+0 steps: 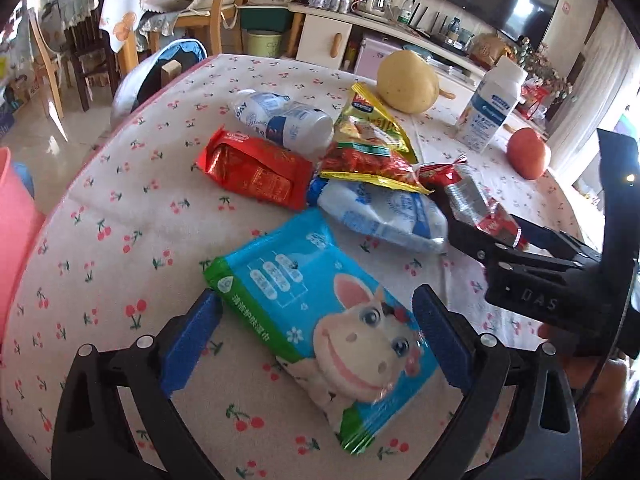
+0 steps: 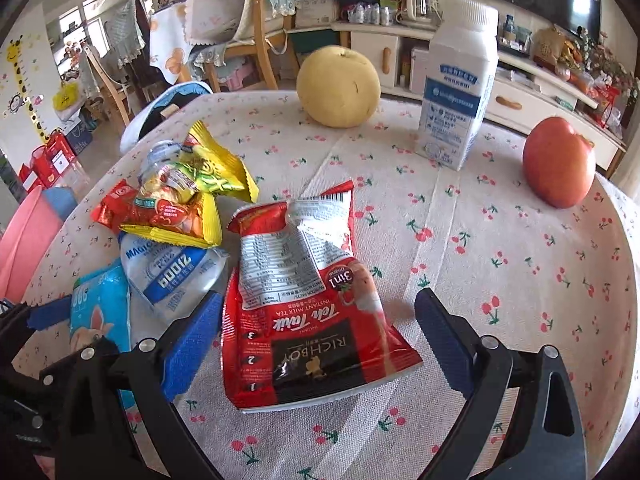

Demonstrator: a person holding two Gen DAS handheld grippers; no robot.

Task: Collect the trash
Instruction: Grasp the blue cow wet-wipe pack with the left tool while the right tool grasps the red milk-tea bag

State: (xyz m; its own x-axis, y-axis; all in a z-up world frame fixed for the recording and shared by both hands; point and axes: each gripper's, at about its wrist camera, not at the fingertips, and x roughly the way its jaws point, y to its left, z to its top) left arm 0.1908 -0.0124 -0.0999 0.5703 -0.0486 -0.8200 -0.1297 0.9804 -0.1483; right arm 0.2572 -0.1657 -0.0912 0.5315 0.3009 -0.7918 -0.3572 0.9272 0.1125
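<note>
My left gripper (image 1: 316, 340) is open, its blue pads on either side of a blue and green wet-wipe pack (image 1: 320, 320) with a cartoon cow, lying flat on the cherry-print tablecloth (image 1: 120, 240). My right gripper (image 2: 316, 340) is open too and straddles a crumpled red milk tea packet (image 2: 308, 312). Behind the wipe pack lie a red wrapper (image 1: 256, 172), an empty plastic bottle (image 1: 284, 120), a yellow snack bag (image 1: 368, 140) and a white and blue pouch (image 1: 384, 208). A pink bin (image 1: 16, 232) stands off the table's left edge.
A yellow pear (image 2: 338, 88), an upright white milk bottle (image 2: 456, 92) and a red apple (image 2: 558, 162) stand at the table's far side. Wooden chairs (image 1: 200, 8) and a low cabinet (image 2: 400, 52) lie beyond. The table's rounded edge runs close on the left.
</note>
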